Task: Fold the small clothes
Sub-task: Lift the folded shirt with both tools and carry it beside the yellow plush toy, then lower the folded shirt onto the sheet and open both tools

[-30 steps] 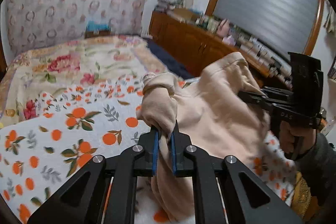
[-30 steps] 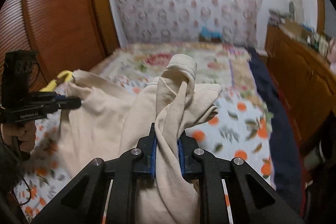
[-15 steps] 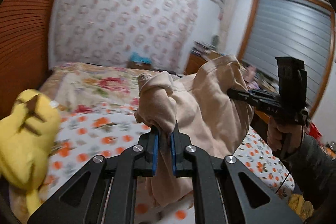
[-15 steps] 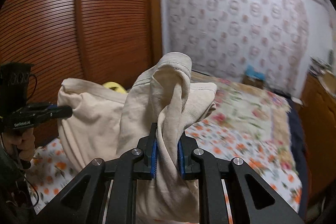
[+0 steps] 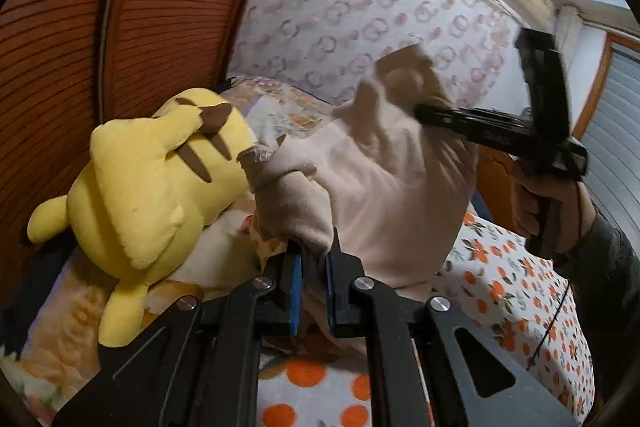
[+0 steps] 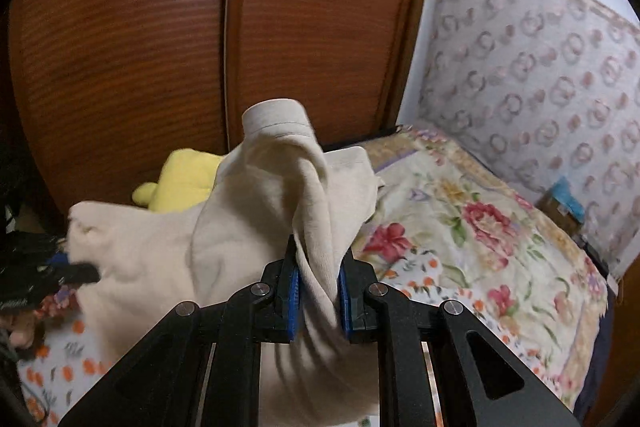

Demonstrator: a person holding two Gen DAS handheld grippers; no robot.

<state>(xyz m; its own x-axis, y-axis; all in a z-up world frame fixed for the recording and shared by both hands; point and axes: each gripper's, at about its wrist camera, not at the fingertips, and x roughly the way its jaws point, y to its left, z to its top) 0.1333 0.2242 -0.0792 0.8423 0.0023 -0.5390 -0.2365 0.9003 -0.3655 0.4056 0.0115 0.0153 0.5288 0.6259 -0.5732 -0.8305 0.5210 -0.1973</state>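
Note:
A beige garment (image 5: 384,195) hangs in the air between both grippers, above the bed. My left gripper (image 5: 311,269) is shut on a bunched cuff of it, blue pads pressed on the cloth. In the left wrist view my right gripper (image 5: 424,113) shows at the right, held by a hand and shut on the garment's far upper corner. In the right wrist view my right gripper (image 6: 319,273) pinches a twisted fold of the beige garment (image 6: 256,227). My left gripper (image 6: 86,273) shows there blurred at the left edge, on the other corner.
A yellow plush toy (image 5: 156,183) lies on the bed by the brown slatted wardrobe doors (image 6: 160,39). An orange-print sheet (image 5: 516,291) and a floral quilt (image 6: 484,227) cover the bed. A patterned wall hanging (image 6: 540,67) is behind.
Both grippers swung left with the garment still held, rolling as they went. The wardrobe and plush toy came into view; the window and sideboard slid out.

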